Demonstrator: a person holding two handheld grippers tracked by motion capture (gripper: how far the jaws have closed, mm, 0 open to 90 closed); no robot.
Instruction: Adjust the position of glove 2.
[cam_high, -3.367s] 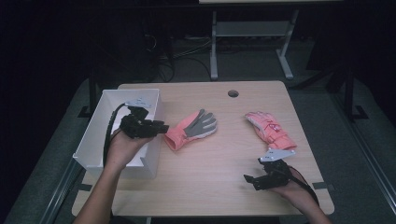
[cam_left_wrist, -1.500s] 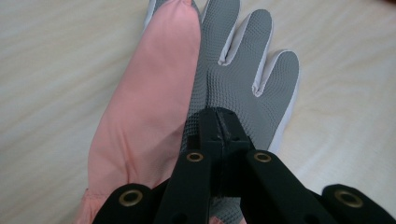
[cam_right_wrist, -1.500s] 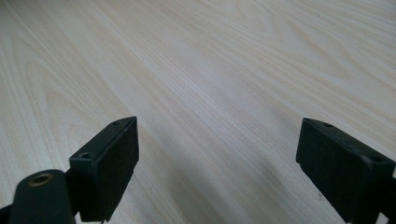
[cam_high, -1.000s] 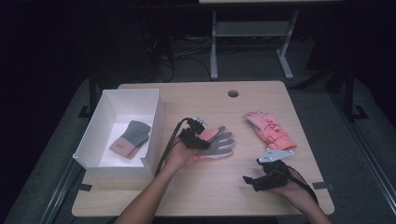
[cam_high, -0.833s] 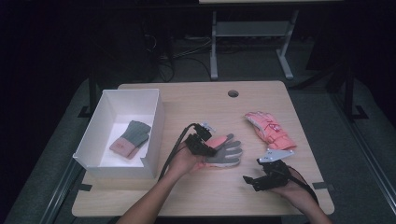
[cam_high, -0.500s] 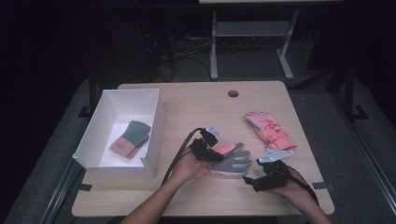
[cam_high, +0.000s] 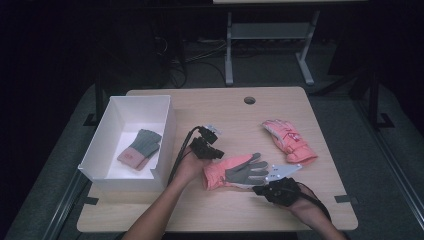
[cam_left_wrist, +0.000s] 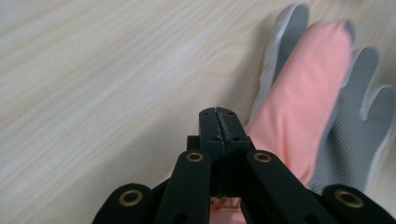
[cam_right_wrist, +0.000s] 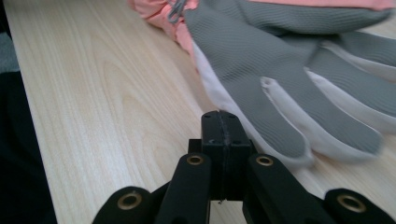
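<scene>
A pink glove with a grey palm (cam_high: 235, 171) lies flat, palm up, near the table's front. My left gripper (cam_high: 217, 155) sits at its cuff end, jaws together (cam_left_wrist: 218, 122). Pink fabric (cam_left_wrist: 299, 98) shows beside and under them, but I cannot tell if any is pinched. My right gripper (cam_high: 258, 189) lies at the glove's finger end. Its jaws have just been closing and now stand shut (cam_right_wrist: 223, 124) with nothing between them, beside the grey fingers (cam_right_wrist: 280, 116). A second pink glove (cam_high: 287, 140) lies at the right.
A white box (cam_high: 167, 130) stands at the table's left with a grey and pink glove (cam_high: 140, 148) inside. A round cable hole (cam_high: 249, 100) is near the far edge. A metal stand (cam_high: 270, 35) is on the floor beyond the table.
A grey and pink glove now lies in the box. The left gripper slid the pink glove from mid-table toward the right gripper, then drew back left, baring the cuff. The right hand stayed put.
</scene>
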